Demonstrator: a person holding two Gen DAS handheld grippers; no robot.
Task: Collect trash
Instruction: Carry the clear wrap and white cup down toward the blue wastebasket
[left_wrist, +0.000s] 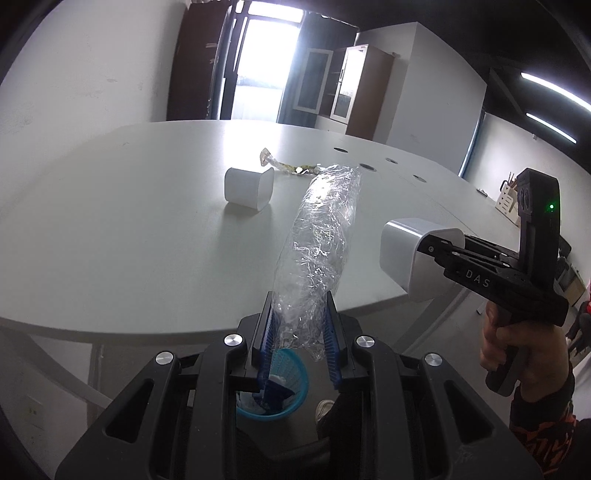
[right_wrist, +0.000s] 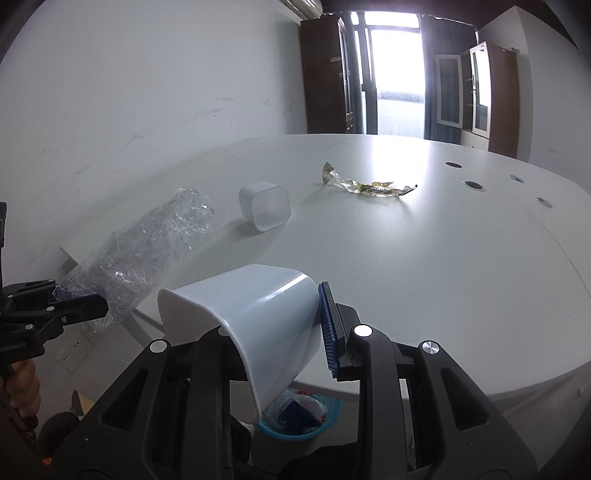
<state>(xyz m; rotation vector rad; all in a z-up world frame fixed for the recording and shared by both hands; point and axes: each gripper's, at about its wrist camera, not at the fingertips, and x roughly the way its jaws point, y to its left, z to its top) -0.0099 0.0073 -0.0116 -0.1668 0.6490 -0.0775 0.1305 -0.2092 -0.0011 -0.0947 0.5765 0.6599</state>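
Note:
My left gripper (left_wrist: 299, 332) is shut on the lower end of a crumpled clear plastic bottle (left_wrist: 317, 240), which sticks up and forward past the table edge. My right gripper (right_wrist: 273, 332) is shut on a white plastic cup (right_wrist: 251, 321), held tilted with its mouth toward the camera; its left finger is hidden by the cup. Each view shows the other hand's tool: the right gripper (left_wrist: 432, 251) with its cup (left_wrist: 406, 254), and the left gripper (right_wrist: 62, 299) with the bottle (right_wrist: 147, 240). Below both grippers a blue trash basket (left_wrist: 291, 369) (right_wrist: 299, 417) stands on the floor with trash in it.
On the white table (left_wrist: 110, 240) (right_wrist: 443, 277) a second white cup (left_wrist: 249, 188) (right_wrist: 266, 206) lies on its side, with a crumpled yellowish wrapper (left_wrist: 295, 168) (right_wrist: 365, 184) behind it. Cable holes dot the far right of the tabletop. A person's hand (left_wrist: 517, 350) holds the right tool.

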